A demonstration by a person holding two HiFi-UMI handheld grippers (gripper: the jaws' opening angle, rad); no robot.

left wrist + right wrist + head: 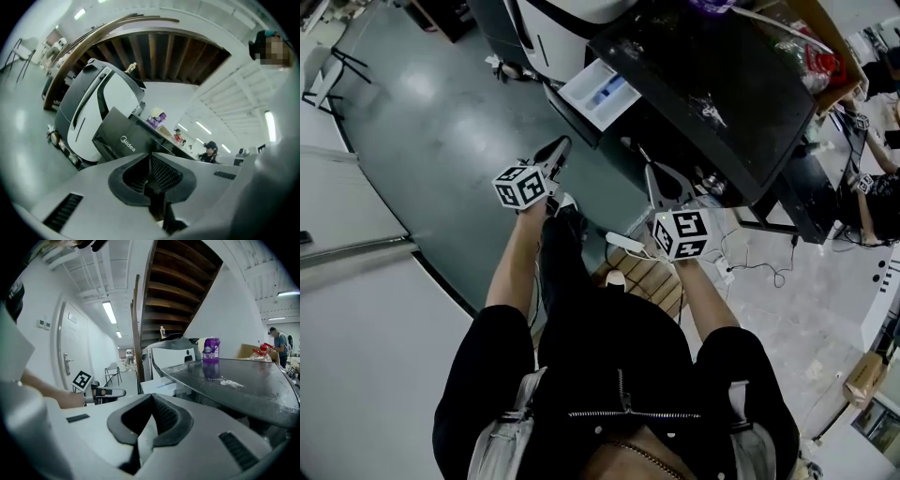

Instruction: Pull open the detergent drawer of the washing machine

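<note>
Drawer [600, 94] of the washing machine [712, 84] juts out toward the person, apparently already pulled open. The left gripper [562, 143], clenched on nothing, sits just below it and nearer than the right gripper [654, 173], likewise closed and empty.

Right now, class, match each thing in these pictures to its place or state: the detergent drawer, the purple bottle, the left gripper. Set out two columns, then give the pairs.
Column one:
1. detergent drawer
2. purple bottle
3. left gripper

Column two:
A. jaws shut, nothing between them
B. pulled out of the washing machine
C. standing on the machine's dark top

Pairs: 1-B, 2-C, 3-A
</note>
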